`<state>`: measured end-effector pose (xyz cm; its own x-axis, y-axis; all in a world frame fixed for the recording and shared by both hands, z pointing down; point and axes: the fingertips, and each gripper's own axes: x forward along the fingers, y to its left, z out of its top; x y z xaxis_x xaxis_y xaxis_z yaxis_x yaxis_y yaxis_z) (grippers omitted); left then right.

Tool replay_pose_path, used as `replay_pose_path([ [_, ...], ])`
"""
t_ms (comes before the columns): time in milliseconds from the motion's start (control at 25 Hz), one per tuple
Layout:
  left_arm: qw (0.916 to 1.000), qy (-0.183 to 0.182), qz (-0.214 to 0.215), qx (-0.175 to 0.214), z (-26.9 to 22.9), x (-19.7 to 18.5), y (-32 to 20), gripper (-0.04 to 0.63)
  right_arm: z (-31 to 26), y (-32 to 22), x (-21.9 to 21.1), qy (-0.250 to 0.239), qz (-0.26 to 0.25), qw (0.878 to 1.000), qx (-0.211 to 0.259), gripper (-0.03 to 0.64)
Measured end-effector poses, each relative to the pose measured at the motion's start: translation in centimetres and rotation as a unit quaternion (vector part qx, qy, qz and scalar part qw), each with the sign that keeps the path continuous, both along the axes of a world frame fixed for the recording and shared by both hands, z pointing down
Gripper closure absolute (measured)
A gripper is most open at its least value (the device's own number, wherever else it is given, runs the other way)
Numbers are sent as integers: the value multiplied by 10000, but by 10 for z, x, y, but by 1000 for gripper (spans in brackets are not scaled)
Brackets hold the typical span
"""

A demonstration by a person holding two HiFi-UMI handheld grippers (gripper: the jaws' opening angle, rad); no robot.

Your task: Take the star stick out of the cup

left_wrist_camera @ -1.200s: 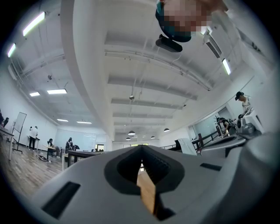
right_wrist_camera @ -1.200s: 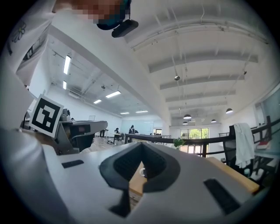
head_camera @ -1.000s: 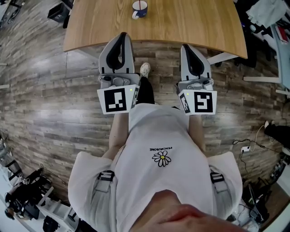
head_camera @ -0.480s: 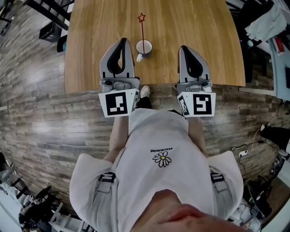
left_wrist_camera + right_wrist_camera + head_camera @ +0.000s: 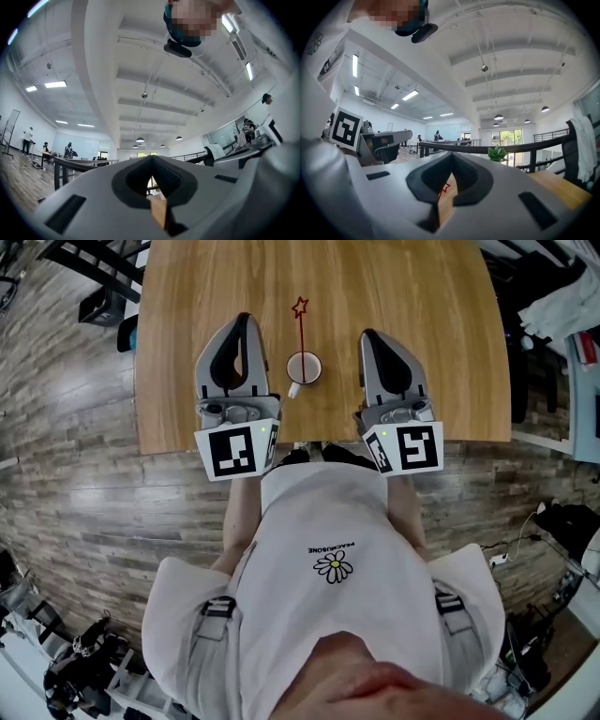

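A white cup (image 5: 303, 368) stands on the wooden table (image 5: 206, 277) with a thin red star stick (image 5: 300, 307) leaning up out of it toward the far side. My left gripper (image 5: 242, 322) hovers just left of the cup, and my right gripper (image 5: 369, 337) just right of it; both are apart from the cup. Each is shut with nothing in its jaws. In the right gripper view the red star (image 5: 444, 188) peeks through the notch behind the shut jaws of the right gripper (image 5: 452, 157). The left gripper view shows the left gripper (image 5: 151, 159) and only a sliver of table wood.
The table's near edge (image 5: 319, 432) lies under the grippers' marker cubes. Wood-plank floor (image 5: 84, 484) surrounds it. Dark boxes (image 5: 98, 306) sit at the table's left, clothes and clutter (image 5: 562, 306) at its right. A railing (image 5: 497, 147) and a green plant (image 5: 497, 153) stand beyond the table.
The person has stepped up to the table: the cup and stick have come nearer, and both grippers, earlier over the floor, now hang over the table on either side of the cup.
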<state>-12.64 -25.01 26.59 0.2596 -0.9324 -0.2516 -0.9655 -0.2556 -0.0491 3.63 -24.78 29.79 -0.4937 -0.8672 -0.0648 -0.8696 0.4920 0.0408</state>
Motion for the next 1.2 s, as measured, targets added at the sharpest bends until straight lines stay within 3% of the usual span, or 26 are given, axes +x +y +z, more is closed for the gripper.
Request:
replay_pose_path([
  [320,9998,-68,-189,39,-5,3,-12,580,5,-19,-9,-65,-467,9988,-130,609],
  [480,9997,-94,-239,-60,1,3,-15,580,31,-35,-17,-173,-794,9933,-825,609],
  [520,9996,-90,-264,-101,2,1,-17,580,40,-40,-23,-226,-948,9891,-1106,596],
  [560,9994,-94,-296,-130,3,0,-19,580,50,-45,-29,-285,-1128,9834,-1390,505],
  [600,9993,-100,-328,-144,4,-2,-20,580,59,-49,-35,-348,-1299,9770,-1652,454],
  [800,9988,-95,-447,-178,8,-7,-18,580,118,-60,-61,-603,-1803,9420,-2765,453],
  [920,9985,-93,-493,-237,12,-9,-16,580,161,-62,-75,-487,-1929,9217,-3330,455],
  [1080,9978,-37,-580,-313,15,-14,-14,580,200,-58,-90,-265,-2060,9012,-3803,469],
  [1200,9973,32,-654,-318,13,-16,-13,579,211,-55,-95,-260,-2105,8935,-3958,493],
])
